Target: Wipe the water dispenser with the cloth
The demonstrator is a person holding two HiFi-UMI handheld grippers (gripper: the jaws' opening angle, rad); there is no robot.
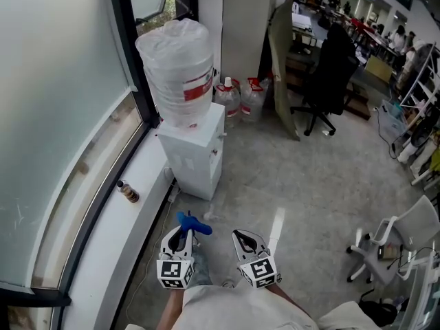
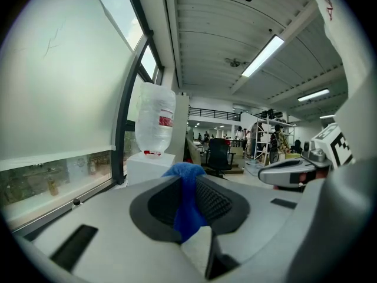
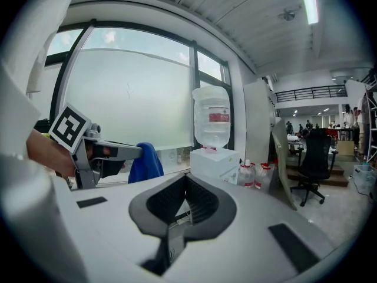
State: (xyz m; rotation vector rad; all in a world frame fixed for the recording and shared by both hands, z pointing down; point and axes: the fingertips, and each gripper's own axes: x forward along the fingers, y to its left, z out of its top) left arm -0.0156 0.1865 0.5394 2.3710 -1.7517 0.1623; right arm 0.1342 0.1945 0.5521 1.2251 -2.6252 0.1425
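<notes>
A white water dispenser (image 1: 196,150) with an upturned clear bottle (image 1: 180,71) stands by the window; it also shows far ahead as the dispenser (image 2: 146,165) and the dispenser (image 3: 215,163). My left gripper (image 1: 184,234) is shut on a blue cloth (image 1: 192,224), whose folds stick up between the jaws as the cloth (image 2: 187,202). My right gripper (image 1: 244,240) is shut with nothing in it, close beside the left one. Both are held low near my body, well short of the dispenser. The right gripper view shows the cloth (image 3: 145,163) at left.
A white window ledge (image 1: 117,246) with a small brown bottle (image 1: 128,192) runs along the left. Spare water bottles (image 1: 240,99) stand behind the dispenser. A black office chair (image 1: 328,78), a leaning board (image 1: 282,67) and a white chair (image 1: 402,236) are on the grey floor.
</notes>
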